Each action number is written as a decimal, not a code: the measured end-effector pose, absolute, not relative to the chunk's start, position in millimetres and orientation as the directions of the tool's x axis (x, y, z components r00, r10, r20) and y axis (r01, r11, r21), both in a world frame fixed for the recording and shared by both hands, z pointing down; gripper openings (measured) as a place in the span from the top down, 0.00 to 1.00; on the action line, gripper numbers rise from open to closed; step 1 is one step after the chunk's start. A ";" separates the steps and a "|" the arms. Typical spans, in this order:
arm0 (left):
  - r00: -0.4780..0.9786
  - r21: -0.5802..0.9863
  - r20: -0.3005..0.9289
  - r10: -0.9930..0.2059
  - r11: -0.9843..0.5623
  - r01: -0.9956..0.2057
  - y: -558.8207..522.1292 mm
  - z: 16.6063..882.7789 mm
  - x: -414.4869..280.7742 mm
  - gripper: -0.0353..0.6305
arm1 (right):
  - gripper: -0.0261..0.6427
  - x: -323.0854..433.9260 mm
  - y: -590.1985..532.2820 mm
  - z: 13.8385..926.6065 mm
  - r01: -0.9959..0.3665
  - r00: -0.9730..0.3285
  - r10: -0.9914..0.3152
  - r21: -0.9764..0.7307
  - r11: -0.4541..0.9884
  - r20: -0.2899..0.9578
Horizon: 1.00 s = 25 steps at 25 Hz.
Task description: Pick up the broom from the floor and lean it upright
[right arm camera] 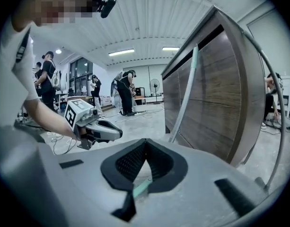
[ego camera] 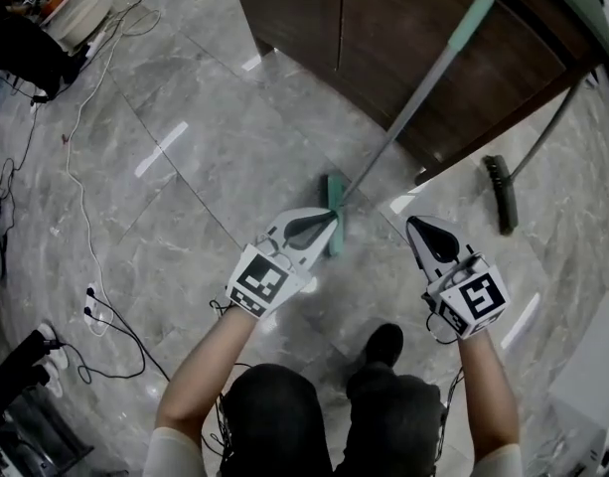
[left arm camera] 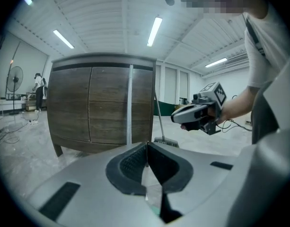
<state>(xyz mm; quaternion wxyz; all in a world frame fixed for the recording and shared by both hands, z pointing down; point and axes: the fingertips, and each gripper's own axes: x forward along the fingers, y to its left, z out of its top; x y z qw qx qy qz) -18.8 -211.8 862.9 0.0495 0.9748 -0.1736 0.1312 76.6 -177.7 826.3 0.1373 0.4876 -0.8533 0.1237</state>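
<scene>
The broom stands tilted, its green head (ego camera: 334, 217) on the floor and its grey handle (ego camera: 413, 107) with a green grip leaning on the dark wooden cabinet (ego camera: 383, 28). My left gripper (ego camera: 329, 225) is shut with nothing between its jaws, its tip right beside the broom head. In the left gripper view the handle (left arm camera: 130, 103) rises just beyond the left gripper (left arm camera: 146, 145). My right gripper (ego camera: 415, 225) hangs to the right of the broom, shut and empty. In the right gripper view the handle (right arm camera: 185, 98) slants up the cabinet ahead of the right gripper (right arm camera: 145, 143).
A second, dark broom (ego camera: 501, 192) leans at the cabinet's right corner. White and black cables (ego camera: 76, 167) and a power strip (ego camera: 90, 301) trail over the marble floor at the left. The person's shoe (ego camera: 383, 344) is below the grippers. People stand far off (right arm camera: 123, 91).
</scene>
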 end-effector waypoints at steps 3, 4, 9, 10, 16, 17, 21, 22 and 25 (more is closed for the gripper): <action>0.902 0.100 0.291 -0.318 -0.928 -0.359 -203.0 823.9 -16.5 0.93 | 0.96 78.3 -167.7 786.2 -0.870 -0.480 -0.786 -0.093 0.485 0.389; 0.902 0.115 0.290 -0.320 -0.924 -0.364 -199.2 804.8 -16.8 0.93 | 0.96 78.4 -163.6 769.4 -0.870 -0.477 -0.780 -0.091 0.484 0.405; 0.901 0.203 0.262 -0.345 -0.893 -0.401 -180.5 694.1 -23.6 0.93 | 0.96 88.0 -147.4 666.8 -0.873 -0.470 -0.756 -0.113 0.475 0.456; 0.901 0.214 0.266 -0.342 -0.891 -0.401 -177.7 670.6 -23.6 0.93 | 0.96 91.3 -145.1 644.5 -0.875 -0.467 -0.754 -0.117 0.470 0.462; 0.880 0.172 0.314 -0.356 -0.890 -0.422 -167.8 525.9 -34.3 0.93 | 0.96 94.0 -126.6 529.2 -0.897 -0.431 -0.744 -0.150 0.416 0.511; 0.873 0.170 0.321 -0.367 -0.884 -0.435 -166.2 504.1 -37.2 0.93 | 0.96 91.9 -123.1 510.6 -0.901 -0.425 -0.745 -0.165 0.400 0.514; 0.855 0.209 0.345 -0.386 -0.857 -0.472 -149.7 414.6 -46.0 0.93 | 0.96 82.0 -106.7 423.7 -0.905 -0.423 -0.745 -0.209 0.370 0.516; 0.852 0.217 0.349 -0.389 -0.851 -0.478 -148.9 391.7 -45.1 0.93 | 0.96 84.3 -107.8 400.8 -0.906 -0.423 -0.747 -0.207 0.370 0.512; 0.846 0.221 0.353 -0.400 -0.843 -0.491 -144.6 325.5 -38.1 0.93 | 0.96 97.5 -112.8 332.9 -0.902 -0.431 -0.753 -0.201 0.383 0.498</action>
